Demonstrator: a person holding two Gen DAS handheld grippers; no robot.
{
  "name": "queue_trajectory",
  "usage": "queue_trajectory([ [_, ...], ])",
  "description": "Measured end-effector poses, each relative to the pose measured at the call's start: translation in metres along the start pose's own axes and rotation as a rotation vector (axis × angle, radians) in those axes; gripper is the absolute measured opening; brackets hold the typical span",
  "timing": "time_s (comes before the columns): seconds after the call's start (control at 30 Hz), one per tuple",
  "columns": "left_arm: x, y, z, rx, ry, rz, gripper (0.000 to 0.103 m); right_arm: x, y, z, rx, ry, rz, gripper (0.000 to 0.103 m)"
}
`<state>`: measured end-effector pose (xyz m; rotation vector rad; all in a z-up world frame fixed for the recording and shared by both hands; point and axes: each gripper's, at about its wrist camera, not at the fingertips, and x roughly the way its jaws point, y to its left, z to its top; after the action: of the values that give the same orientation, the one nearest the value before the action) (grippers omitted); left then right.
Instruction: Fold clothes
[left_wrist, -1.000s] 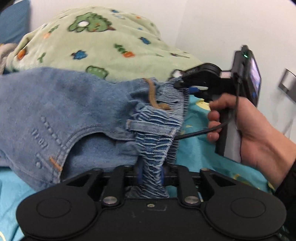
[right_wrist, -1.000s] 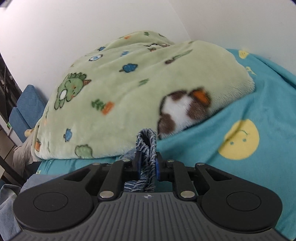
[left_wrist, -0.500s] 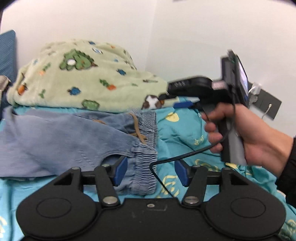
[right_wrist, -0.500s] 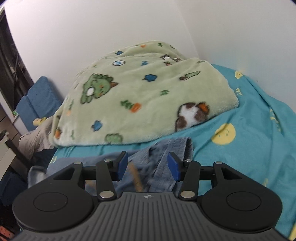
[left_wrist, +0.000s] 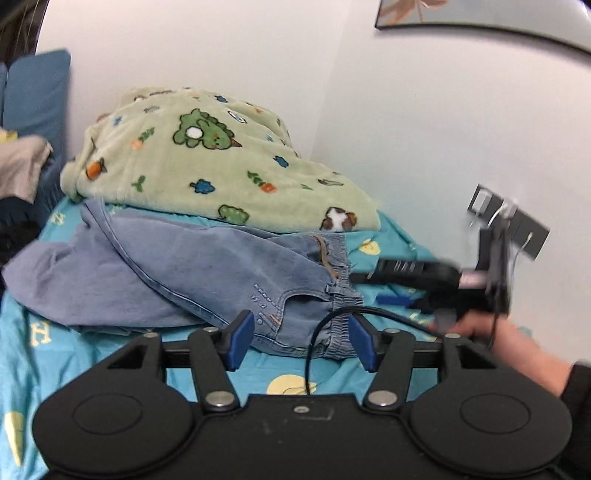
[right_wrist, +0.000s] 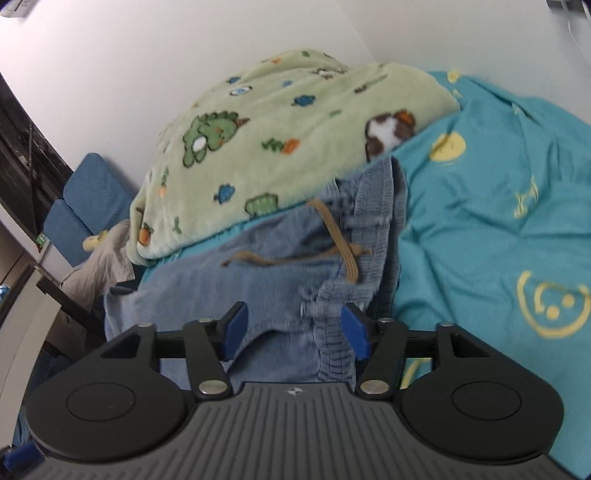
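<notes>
- A pair of light blue jeans (left_wrist: 207, 269) lies spread on a bed, on a teal sheet (left_wrist: 92, 354) printed with yellow smiley faces and symbols.
- A yellow mark on the sheet's left side looks like a sideways letter "H"; no other writing or brand can be read.
- The jeans' gathered elastic waistband (right_wrist: 373, 229) points towards the right side of the bed, with a tan drawstring (right_wrist: 332, 243) lying loose across it.
- A pale green fleece blanket (left_wrist: 207, 162), patterned with dinosaurs and carrots, is heaped behind the jeans against a white wall.
- The left gripper (left_wrist: 301, 341) is spread wide just in front of the waistband, gripping nothing.
- The right gripper (right_wrist: 291, 330), held in a hand (left_wrist: 506, 347), is likewise spread wide over the waistband, empty.
</notes>
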<state>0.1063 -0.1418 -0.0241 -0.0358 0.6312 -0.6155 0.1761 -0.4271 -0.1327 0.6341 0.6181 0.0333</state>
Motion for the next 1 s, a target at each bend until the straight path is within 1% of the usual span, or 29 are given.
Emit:
queue_trajectory([
  [0.1, 0.001, 0.012, -0.003, -0.009, 0.004, -0.027, 0.053, 0.017, -0.009, -0.019, 0.05, 0.037, -0.01, 0.068],
  [0.13, 0.001, 0.015, -0.004, -0.012, 0.005, -0.037, 0.053, 0.023, -0.011, -0.022, 0.046, 0.043, -0.034, 0.068],
  [0.2, 0.002, 0.023, -0.006, -0.018, 0.008, -0.055, 0.053, 0.031, -0.018, -0.024, 0.049, 0.051, -0.061, 0.068],
  [0.27, 0.008, 0.026, -0.01, -0.01, 0.023, -0.061, 0.053, 0.038, -0.024, -0.022, 0.086, 0.062, -0.052, 0.066],
  [0.33, 0.015, 0.028, -0.015, 0.004, 0.043, -0.065, 0.053, 0.041, -0.024, -0.024, 0.076, 0.066, -0.053, 0.065],
  [0.37, 0.018, 0.028, -0.016, 0.009, 0.052, -0.078, 0.053, 0.043, -0.023, -0.025, 0.069, 0.068, -0.054, 0.063],
  [0.4, 0.017, 0.027, -0.017, 0.02, 0.058, -0.098, 0.053, 0.045, -0.022, -0.026, 0.066, 0.08, -0.054, 0.06],
  [0.47, 0.014, 0.023, -0.02, 0.057, 0.073, -0.146, 0.053, 0.046, -0.021, -0.03, 0.065, 0.095, -0.038, 0.059],
  [0.57, 0.008, 0.015, -0.026, 0.109, 0.09, -0.216, 0.053, 0.049, -0.021, -0.029, 0.05, 0.089, -0.061, 0.058],
  [0.67, -0.003, 0.018, -0.025, 0.087, 0.048, -0.248, 0.053, 0.051, -0.024, -0.026, 0.038, 0.065, -0.095, 0.055],
  [0.8, -0.02, 0.026, -0.021, 0.037, -0.023, -0.281, 0.056, 0.048, -0.027, -0.023, 0.03, 0.049, -0.095, 0.056],
  [0.93, -0.035, 0.035, -0.017, -0.018, -0.091, -0.305, 0.056, 0.04, -0.022, -0.027, 0.03, 0.059, -0.011, 0.056],
  [0.97, -0.035, 0.04, -0.016, -0.046, -0.099, -0.287, 0.056, 0.039, -0.018, -0.031, 0.022, 0.071, 0.001, 0.059],
  [1.0, -0.034, 0.045, -0.015, -0.075, -0.107, -0.27, 0.057, 0.04, -0.015, -0.035, 0.004, 0.092, -0.006, 0.059],
])
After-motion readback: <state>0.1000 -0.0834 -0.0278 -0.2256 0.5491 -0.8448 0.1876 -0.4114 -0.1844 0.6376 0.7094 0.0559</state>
